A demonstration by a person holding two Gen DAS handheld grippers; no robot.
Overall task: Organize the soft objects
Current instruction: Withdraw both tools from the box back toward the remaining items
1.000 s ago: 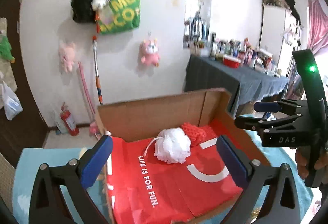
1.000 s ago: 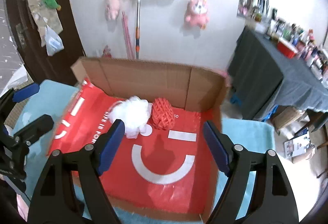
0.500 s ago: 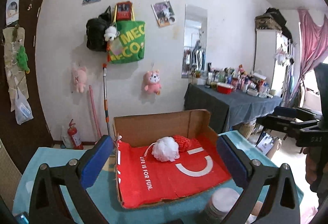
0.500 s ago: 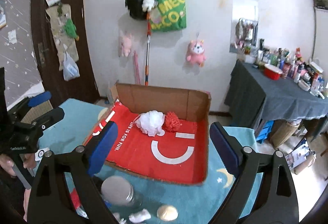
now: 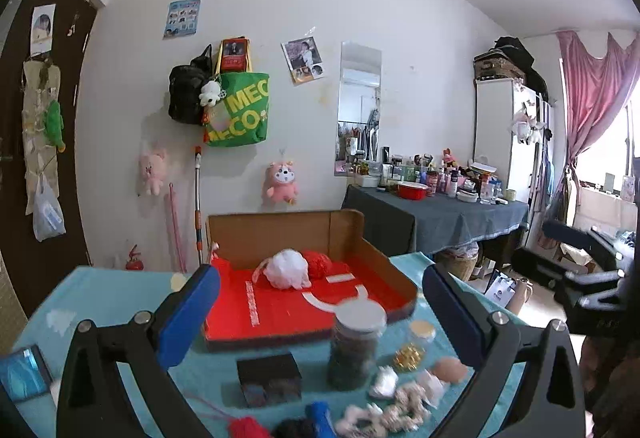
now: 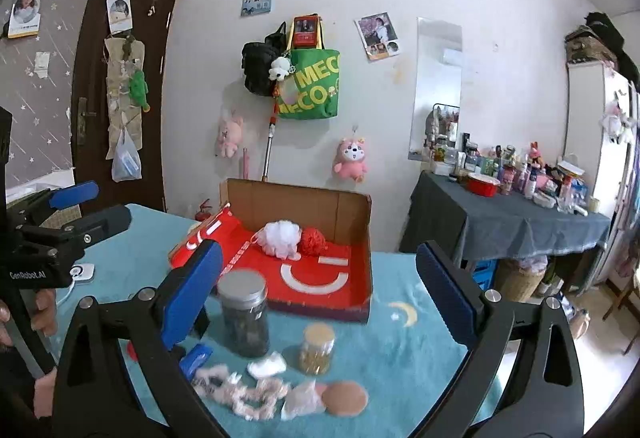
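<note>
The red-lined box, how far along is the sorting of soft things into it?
Done: a white puff and a red mesh ball lie in the red-lined box. In hand: nothing; both hand-held grippers are empty, the right one's jaws opening. Left: a fuzzy pink-white strip, white pad and tan sponge on the teal cloth.

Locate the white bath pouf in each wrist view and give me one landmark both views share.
Left wrist view: the white bath pouf sits centre frame, inside the red-lined cardboard box near its back wall, with the red pouf on its right.
Right wrist view: the white bath pouf sits just left of centre, in the same box.
Shared landmark: the green tote bag hanging on the wall.
</note>
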